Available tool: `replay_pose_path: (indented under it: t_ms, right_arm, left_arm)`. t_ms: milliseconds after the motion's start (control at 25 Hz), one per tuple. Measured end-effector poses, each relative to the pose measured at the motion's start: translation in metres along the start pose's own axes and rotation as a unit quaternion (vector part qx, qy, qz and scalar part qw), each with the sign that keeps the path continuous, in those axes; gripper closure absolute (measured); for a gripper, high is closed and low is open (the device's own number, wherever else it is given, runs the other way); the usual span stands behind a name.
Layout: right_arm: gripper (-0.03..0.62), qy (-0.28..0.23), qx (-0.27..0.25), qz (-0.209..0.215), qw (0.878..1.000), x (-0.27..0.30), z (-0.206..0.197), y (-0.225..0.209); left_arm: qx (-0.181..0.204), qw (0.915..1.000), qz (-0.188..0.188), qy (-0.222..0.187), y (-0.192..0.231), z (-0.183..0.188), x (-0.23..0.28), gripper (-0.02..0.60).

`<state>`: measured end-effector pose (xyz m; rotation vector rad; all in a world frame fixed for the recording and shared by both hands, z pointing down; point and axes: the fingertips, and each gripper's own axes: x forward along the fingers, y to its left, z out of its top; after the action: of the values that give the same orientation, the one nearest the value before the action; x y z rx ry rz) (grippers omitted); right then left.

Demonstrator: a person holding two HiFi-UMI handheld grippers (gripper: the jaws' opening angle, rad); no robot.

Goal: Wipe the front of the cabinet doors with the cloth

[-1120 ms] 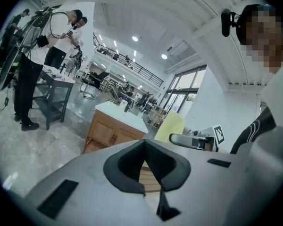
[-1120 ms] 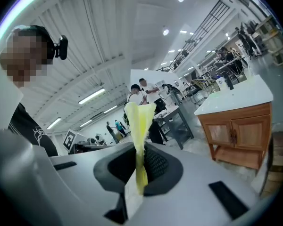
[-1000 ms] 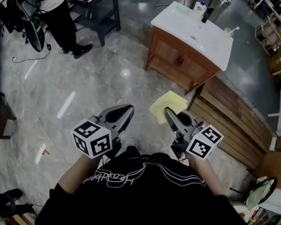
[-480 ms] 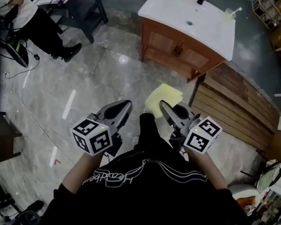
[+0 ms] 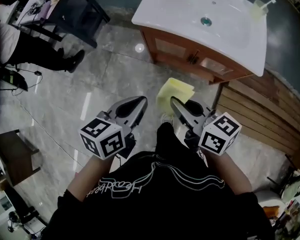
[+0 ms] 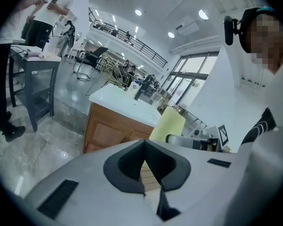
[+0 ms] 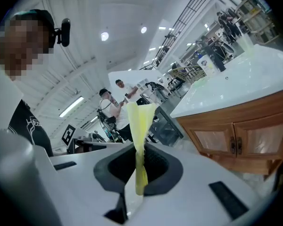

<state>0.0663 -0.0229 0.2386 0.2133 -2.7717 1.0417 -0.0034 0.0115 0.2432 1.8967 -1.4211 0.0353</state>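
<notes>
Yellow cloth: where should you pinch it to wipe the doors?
By one edge, coming in edge-on, as the right gripper does: its jaws are shut on a bunched edge of the yellow cloth. It is thin, so most of it is free beyond the tips, likely enough to wipe the cabinet doors.

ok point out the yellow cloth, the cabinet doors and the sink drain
yellow cloth [image 5: 176, 93], head view, middle of the free flap
cabinet doors [image 7: 212, 141], right gripper view, pale panel of one door
sink drain [image 5: 206, 20], head view, centre of the round drain

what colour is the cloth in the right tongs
The cloth is pale yellow, clearest in the head view.
</notes>
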Motion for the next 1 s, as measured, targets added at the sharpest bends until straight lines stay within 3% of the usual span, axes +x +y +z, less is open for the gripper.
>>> replay_pose_path:
  t_ms: [160,320,600,1000]
  right_arm:
    - [0.553,0.004,-0.011,-0.006,1.0,0.017,0.011,-0.04]
    - [0.553,0.007,0.006,-0.025,1.0,0.033,-0.005,-0.077]
    - [0.553,0.007,-0.032,-0.091,0.995,0.069,-0.027,-0.125]
    - [0.553,-0.028,-0.063,-0.167,0.984,0.152,-0.026,-0.169]
  left_arm:
    - [-0.009,0.9999,0.006,0.007,0.024,0.013,0.034,0.575]
    - [-0.016,0.9997,0.009,0.018,0.053,0.005,0.057,0.575]
    - [-0.063,0.9979,-0.004,0.01,0.121,-0.013,0.104,0.575]
    - [-0.018,0.9976,-0.057,0.034,0.196,-0.019,0.122,0.575]
